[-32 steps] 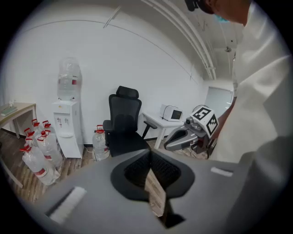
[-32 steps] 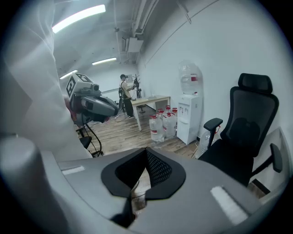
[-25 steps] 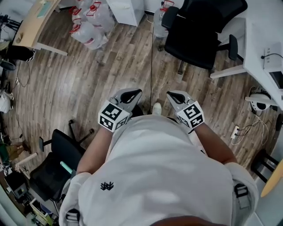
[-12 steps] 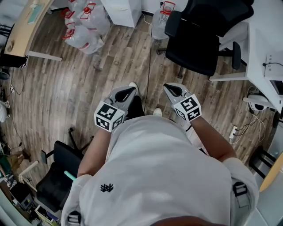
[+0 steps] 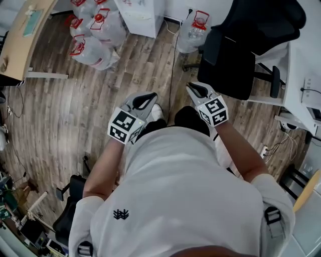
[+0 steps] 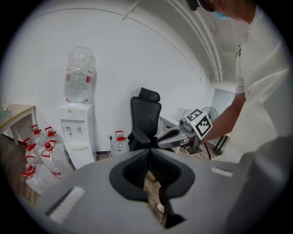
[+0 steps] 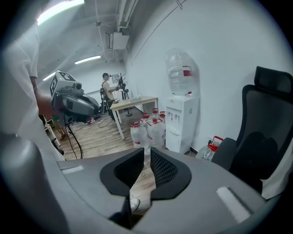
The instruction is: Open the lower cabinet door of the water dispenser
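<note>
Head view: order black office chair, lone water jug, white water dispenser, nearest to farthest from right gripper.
1. Black office chair, right of the right gripper, whose empty jaws have just been opening.
2. Lone water jug, ahead.
3. White water dispenser, ahead-left.

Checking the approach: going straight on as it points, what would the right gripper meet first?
Probably the wooden floor short of the water jugs; depth unclear. The right gripper, empty, has just been opening its jaws.
</note>
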The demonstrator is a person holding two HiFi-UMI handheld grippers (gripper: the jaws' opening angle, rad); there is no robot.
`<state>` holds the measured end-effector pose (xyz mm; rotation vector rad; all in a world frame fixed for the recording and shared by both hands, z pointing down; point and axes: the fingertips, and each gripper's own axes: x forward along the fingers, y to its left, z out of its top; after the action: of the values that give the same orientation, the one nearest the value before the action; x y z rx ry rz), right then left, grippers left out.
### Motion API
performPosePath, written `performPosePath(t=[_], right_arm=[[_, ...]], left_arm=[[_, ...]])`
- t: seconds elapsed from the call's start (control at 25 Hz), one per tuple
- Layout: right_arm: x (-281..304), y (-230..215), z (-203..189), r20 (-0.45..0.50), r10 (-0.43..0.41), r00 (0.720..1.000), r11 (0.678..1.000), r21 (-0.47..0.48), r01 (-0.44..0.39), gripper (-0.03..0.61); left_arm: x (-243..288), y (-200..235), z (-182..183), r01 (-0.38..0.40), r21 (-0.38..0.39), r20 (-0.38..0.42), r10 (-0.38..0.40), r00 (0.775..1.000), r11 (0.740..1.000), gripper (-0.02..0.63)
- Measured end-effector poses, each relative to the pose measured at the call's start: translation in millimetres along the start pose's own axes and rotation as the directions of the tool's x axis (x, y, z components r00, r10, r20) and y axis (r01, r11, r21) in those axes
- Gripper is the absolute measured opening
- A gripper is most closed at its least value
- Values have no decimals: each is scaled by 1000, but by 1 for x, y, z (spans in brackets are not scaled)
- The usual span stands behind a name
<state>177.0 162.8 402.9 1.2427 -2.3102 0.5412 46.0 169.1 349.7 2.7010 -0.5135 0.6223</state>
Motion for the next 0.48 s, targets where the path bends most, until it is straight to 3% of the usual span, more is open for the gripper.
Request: performPosePath(t=[0.2, 0.48], right_arm=[[66, -31, 21, -33, 29, 999, 999, -23, -30, 33], [189, -113, 49, -64, 91, 994, 996, -15, -92, 54]], left_arm=[[17, 50, 12, -22, -56, 8, 22, 1000, 998, 58], [75, 130, 40, -51, -104, -39, 48, 998, 993, 58]])
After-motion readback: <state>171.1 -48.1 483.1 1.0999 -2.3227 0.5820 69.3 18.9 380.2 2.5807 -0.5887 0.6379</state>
